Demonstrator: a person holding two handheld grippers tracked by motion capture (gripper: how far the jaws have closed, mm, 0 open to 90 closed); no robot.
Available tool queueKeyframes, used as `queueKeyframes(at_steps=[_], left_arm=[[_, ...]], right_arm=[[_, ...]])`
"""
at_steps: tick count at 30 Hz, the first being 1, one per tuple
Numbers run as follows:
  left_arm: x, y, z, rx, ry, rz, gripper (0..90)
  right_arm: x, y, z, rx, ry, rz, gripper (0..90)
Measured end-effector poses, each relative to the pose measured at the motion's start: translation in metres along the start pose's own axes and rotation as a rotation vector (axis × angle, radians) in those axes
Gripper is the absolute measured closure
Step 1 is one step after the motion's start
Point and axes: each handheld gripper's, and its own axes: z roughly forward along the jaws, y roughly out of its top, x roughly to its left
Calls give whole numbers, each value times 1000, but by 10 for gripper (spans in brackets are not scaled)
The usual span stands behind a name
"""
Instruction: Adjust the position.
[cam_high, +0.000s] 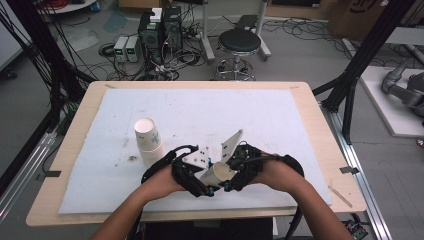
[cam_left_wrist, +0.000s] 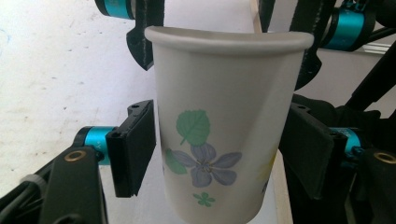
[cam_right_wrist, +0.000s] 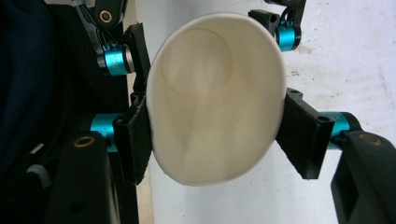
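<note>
Paper cup sits squeezed in the right tool near the table's near edge. Left tool's pads flank its body, apparently touching. Next judged: firm left grip, then right release.

In your high view, the paper cup at lower centre is mostly covered by the two grippers, so only its mouth shows. In your left gripper view its base runs off the bottom edge. You cannot tell how many cups make up the stack left of centre.
</note>
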Motion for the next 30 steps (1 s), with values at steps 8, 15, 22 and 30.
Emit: queueKeyframes(at_steps=[8,15,22,30], left_arm=[[-1,-1,4,-6,-32,-5,355],[1,-7,1,-71,-34,-36,332],[2,-20,-4,-127,-6,-67,325],[4,-38,-11,-219,60,-123,325]], right_arm=[[1,1,3,8,16,-3,317],[-1,-2,0,-61,14,19,257],[-2,-17,-16,-256,21,99,219],[-1,-50,-26,-421,-52,219,219]])
